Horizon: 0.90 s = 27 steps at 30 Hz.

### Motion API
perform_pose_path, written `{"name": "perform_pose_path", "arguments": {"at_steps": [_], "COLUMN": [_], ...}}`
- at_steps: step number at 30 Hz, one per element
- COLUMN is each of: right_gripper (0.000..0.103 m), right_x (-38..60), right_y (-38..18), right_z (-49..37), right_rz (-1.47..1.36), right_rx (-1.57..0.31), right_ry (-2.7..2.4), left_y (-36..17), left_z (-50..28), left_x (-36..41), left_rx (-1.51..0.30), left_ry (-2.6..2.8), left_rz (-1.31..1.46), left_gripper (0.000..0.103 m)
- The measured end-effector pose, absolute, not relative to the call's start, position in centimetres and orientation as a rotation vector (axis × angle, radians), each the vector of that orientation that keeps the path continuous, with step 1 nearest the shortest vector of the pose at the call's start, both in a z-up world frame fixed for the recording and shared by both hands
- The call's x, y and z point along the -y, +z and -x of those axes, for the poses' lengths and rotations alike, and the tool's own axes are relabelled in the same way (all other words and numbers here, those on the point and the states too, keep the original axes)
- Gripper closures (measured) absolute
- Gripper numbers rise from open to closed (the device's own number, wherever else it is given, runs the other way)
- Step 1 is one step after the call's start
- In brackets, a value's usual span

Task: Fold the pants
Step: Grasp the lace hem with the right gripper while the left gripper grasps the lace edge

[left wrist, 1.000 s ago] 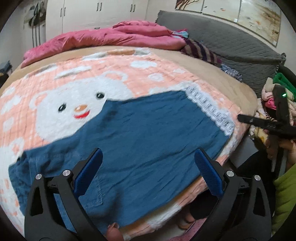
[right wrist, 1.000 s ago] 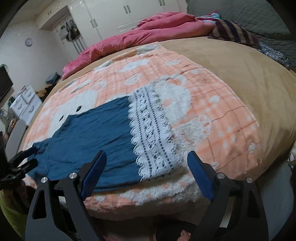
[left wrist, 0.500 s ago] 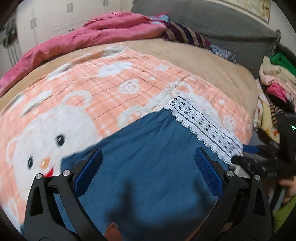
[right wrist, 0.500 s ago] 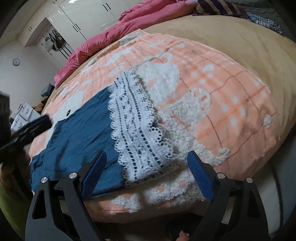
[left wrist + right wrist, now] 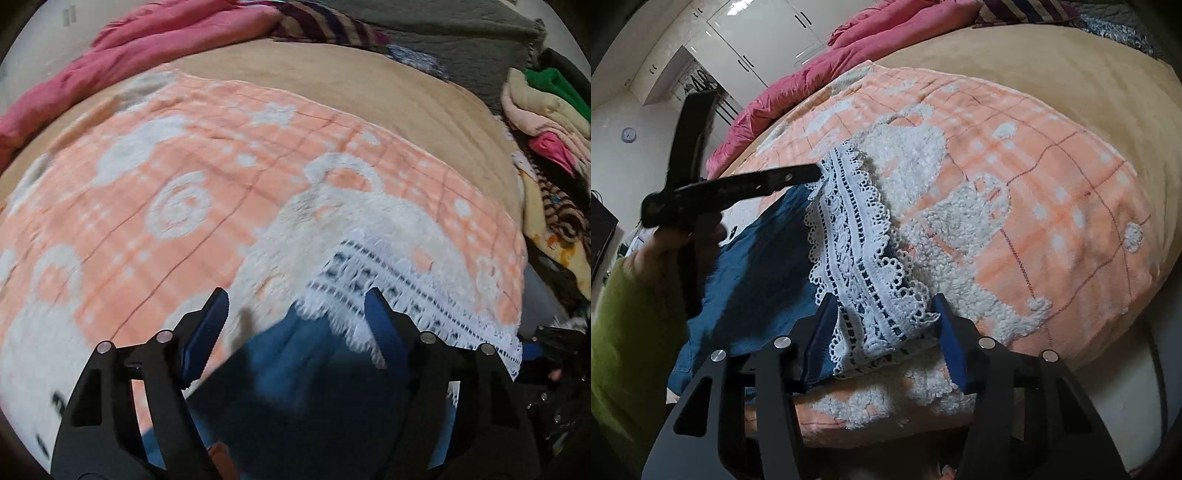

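Observation:
Blue pants (image 5: 757, 266) with a white lace hem (image 5: 857, 240) lie flat on the peach bear blanket (image 5: 1015, 192). My right gripper (image 5: 886, 314) is open, its blue pads on either side of the near end of the lace hem. My left gripper (image 5: 295, 306) is open over the far end of the lace hem (image 5: 399, 280), with blue cloth (image 5: 295, 354) between its fingers. In the right wrist view the left gripper (image 5: 816, 172) reaches in from the left, its tip at the hem's far corner.
A pink quilt (image 5: 129, 59) and a grey headboard cushion (image 5: 461, 33) lie at the bed's far side. A pile of folded clothes (image 5: 546, 122) stands right of the bed. White wardrobes (image 5: 757, 40) line the far wall.
Both grippers moved toward the lace hem and came down to it. Their jaws have narrowed, the right one more. The left one swung from the pants' middle to the far hem corner.

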State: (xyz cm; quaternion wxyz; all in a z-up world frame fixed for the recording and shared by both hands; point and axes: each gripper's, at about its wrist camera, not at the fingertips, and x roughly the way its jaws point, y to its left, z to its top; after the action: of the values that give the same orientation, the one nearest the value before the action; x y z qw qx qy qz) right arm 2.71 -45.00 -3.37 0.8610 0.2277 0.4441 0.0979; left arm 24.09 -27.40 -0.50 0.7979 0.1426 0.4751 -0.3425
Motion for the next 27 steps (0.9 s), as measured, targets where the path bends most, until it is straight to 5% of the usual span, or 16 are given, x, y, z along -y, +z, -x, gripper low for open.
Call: {"name": "perform_pose_path", "arguments": {"at_steps": [4, 10, 17, 19, 20, 27], "right_gripper": [0.050, 0.052, 0.053, 0.067, 0.067, 0.075], "right_x": [45.0, 44.8, 44.9, 44.7, 44.6, 44.6], "right_y": [-3.5, -3.3, -3.5, -3.2, -3.1, -2.8], "right_z": [-2.9, -2.7, -2.9, -2.6, -2.6, -2.6], "right_rz": [-0.475, -0.462, -0.468, -0.463, -0.460, -0.472], "right_rx": [-0.937, -0.924, -0.930, -0.920, -0.918, -0.894], "right_ry": [0.209, 0.221, 0.223, 0.236, 0.237, 0.272], "left_y": [-1.6, -2.4, -2.5, -2.5, -2.4, -1.1], "left_z": [-24.7, -25.2, -25.1, -24.9, -24.6, -24.0], "left_x": [28.5, 28.7, 28.6, 28.6, 28.6, 28.1], "left_rx": [-1.056, -1.096, -1.084, -1.067, -1.055, -1.026], "left_ry": [-0.860, -0.962, -0.983, -1.000, -1.013, -1.002], "left_rz": [-0.300, -0.250, -0.227, -0.224, -0.240, -0.253], "left_gripper": [0.039, 0.059, 0.059, 0.068, 0.076, 0.089]}}
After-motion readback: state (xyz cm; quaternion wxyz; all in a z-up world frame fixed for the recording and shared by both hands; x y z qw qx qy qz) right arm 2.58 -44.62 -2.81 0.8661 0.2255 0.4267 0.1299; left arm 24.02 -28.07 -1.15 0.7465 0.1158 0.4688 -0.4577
